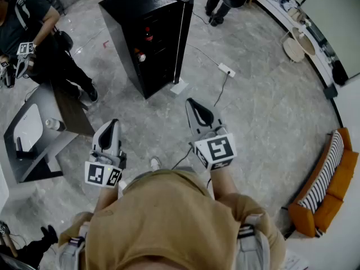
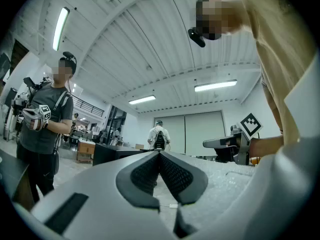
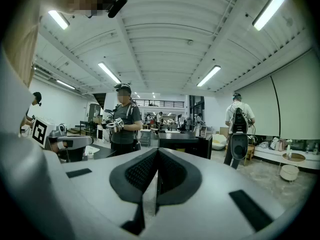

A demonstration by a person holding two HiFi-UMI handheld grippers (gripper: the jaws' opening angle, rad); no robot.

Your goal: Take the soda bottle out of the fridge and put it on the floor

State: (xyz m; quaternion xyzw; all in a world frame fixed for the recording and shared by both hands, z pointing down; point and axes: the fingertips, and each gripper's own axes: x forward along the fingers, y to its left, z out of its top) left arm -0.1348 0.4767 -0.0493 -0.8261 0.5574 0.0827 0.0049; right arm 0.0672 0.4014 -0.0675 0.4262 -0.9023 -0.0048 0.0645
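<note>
Jaws of the left gripper (image 1: 114,122) are pressed together at the tips, with nothing between them. The right gripper (image 1: 191,102), near it, also has its 2 jaws pressed together and empty. The soda bottle (image 1: 147,36) sits inside the open black fridge (image 1: 140,1), well ahead of both grippers.
</note>
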